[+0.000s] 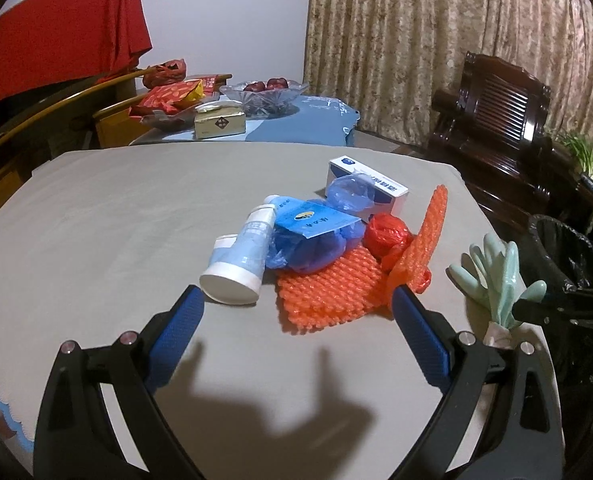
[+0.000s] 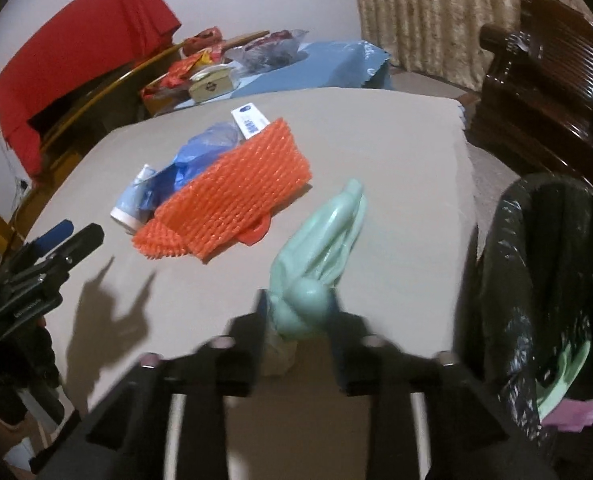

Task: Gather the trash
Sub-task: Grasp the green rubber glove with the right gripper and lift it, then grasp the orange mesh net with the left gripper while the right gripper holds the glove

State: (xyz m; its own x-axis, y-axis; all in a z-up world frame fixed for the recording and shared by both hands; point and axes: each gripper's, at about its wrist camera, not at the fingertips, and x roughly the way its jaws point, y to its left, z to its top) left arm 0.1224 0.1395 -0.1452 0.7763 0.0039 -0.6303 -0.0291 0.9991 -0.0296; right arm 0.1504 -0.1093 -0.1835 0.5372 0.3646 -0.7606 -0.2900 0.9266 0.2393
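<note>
Grey cloth covers the table [image 1: 116,208], with a patterned curtain [image 1: 416,40] and a dark wooden chair [image 1: 492,120] behind it.

At the table's right edge, the right gripper [image 2: 296,320] holds a pale green rubber glove [image 2: 320,248] by its cuff end; the glove's fingers point away from the camera, bunched together, and the view is blurred. The jaws stand partly apart with the glove pressed between them. In the left wrist view the same glove [image 1: 492,280] shows upright at the table's edge, its fingers spread.

Just right of it stands a bin [image 2: 544,264] lined with a black bag; another green glove [image 2: 564,376] and something pink [image 2: 576,416] lie inside.

Left of the held glove, near the table's middle, lies a heap: orange foam netting [image 1: 328,292], a second netting piece [image 1: 420,236] leaning upright, a red plastic ball [image 1: 386,234], a blue plastic bag [image 1: 308,248] with a blue card [image 1: 312,220] on it, a white bottle [image 1: 240,264] on its side, and a white box [image 1: 370,190] at the back.

The left gripper [image 1: 296,300] hovers before the heap, jaws wide apart and empty, one fingertip near the bottle's cap, the other at the netting's edge.

Beyond, a second table [image 1: 296,120] carries a glass bowl [image 1: 262,94], a tissue box [image 1: 218,122] and red packets [image 1: 168,96].
</note>
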